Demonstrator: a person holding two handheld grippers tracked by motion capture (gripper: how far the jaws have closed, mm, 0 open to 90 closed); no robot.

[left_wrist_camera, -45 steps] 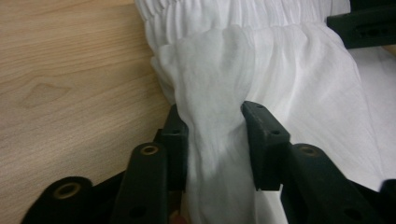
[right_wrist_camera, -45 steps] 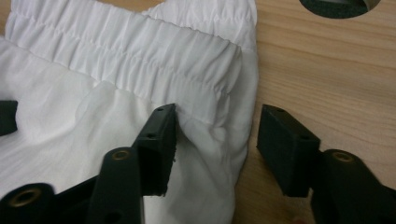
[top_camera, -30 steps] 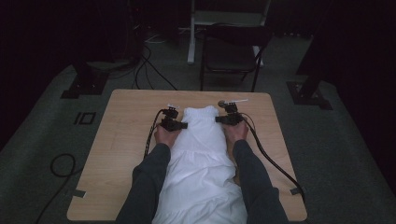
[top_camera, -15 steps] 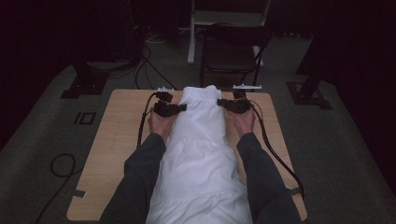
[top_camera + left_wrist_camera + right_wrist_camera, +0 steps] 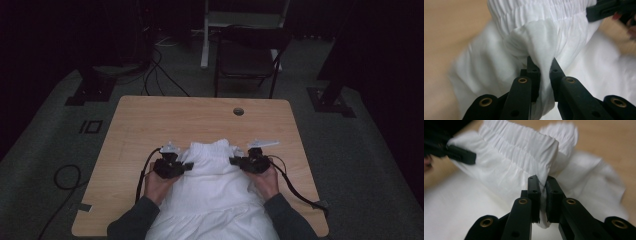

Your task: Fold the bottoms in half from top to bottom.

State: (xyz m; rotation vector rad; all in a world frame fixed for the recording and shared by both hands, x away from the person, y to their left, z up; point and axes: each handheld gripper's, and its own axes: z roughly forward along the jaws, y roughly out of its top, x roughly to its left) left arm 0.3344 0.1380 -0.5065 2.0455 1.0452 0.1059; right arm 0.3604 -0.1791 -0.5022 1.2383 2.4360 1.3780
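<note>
Now both grippers, left gripper (image 5: 186, 165) and right gripper (image 5: 234, 161), clamp white garment (image 5: 215, 185) at elastic band; keep fingers tight, pull evenly, fabric flat on bench (image 5: 150, 120).

The white garment (image 5: 215, 195) runs off the near edge of the high view, so its lower part is cut off. Its left side is blurred in the left claw view, as is the desk (image 5: 451, 37). Folds of cloth hide the pads of both claws.
</note>
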